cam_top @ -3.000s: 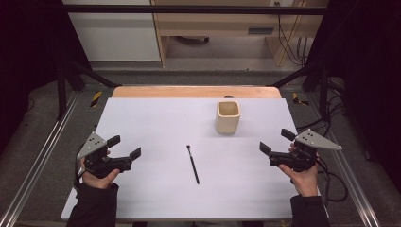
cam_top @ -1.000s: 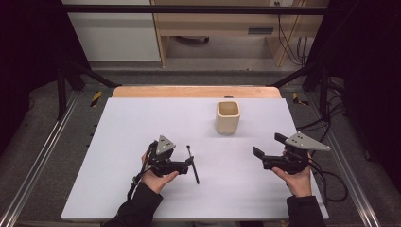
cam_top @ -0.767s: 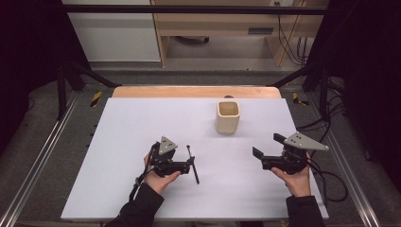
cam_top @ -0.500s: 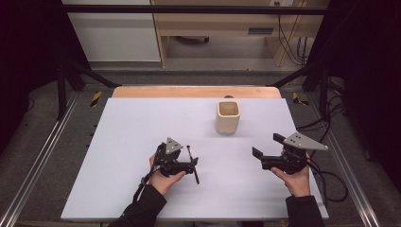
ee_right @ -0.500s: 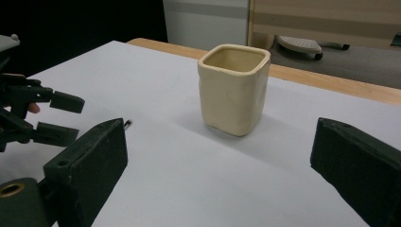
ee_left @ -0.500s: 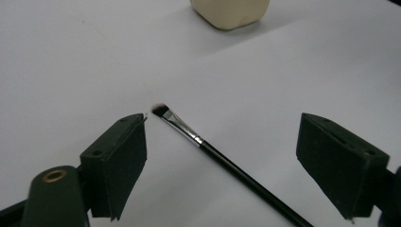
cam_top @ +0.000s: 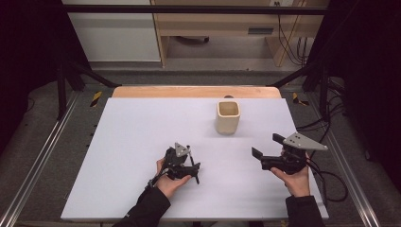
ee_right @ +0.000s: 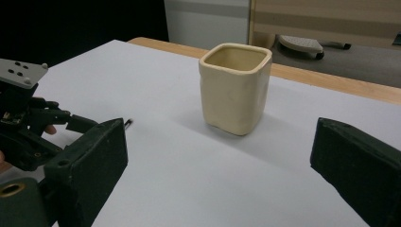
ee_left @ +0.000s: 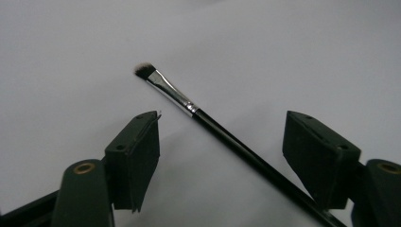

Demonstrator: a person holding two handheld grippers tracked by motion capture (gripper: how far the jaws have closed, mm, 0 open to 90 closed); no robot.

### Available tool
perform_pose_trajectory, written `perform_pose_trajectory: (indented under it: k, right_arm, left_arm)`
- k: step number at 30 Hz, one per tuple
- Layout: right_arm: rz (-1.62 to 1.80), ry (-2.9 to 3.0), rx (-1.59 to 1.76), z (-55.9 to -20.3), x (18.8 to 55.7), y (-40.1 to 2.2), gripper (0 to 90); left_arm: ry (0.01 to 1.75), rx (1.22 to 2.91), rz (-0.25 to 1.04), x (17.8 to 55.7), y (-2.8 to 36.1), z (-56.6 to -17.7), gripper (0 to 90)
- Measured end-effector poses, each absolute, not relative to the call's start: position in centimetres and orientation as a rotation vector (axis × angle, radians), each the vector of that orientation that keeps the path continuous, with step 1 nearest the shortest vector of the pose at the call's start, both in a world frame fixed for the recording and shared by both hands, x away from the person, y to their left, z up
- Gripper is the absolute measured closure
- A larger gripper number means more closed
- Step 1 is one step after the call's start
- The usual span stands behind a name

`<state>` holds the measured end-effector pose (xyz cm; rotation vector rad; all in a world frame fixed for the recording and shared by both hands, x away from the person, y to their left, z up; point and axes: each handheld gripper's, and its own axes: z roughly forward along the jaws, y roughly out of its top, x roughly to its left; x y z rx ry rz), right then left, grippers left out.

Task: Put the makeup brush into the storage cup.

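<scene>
Black jaws of your left gripper (ee_left: 222,156) stood spread around the handle of 1 brush (ee_left: 227,135), pads not yet pressing it; they had just been closing. The brush lay flat on the white table (cam_top: 137,132), bristles pointing away from you. Your right gripper (cam_top: 259,156) hung wide apart, holding nothing. 1 cream cup (ee_right: 235,87) stood upright beyond, well apart from the brush, nothing blocking the way.

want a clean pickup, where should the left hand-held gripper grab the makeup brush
Probably the black handle just behind the silver ferrule, from above: the makeup brush lies flat on the white table, already between the closing jaws of the left hand-held gripper, pads either side, not yet touching.
</scene>
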<state>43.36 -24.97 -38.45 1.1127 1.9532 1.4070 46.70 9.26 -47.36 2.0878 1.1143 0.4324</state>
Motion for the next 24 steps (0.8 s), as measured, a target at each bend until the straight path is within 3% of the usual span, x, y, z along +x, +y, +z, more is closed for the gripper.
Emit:
perform_pose_trajectory:
  k: [15, 24]
  right_arm:
    - [1.402, 1.954, 1.12, -38.56, 43.43, -25.04, 5.1]
    - [1.397, 1.952, 1.124, -38.53, 43.4, -25.1, 5.1]
  left_arm:
    - [1.096, 2.15, 0.466, 46.21, 8.66, -47.83, 44.8]
    - [1.087, 2.167, 0.443, 46.2, 8.92, -47.56, 60.4]
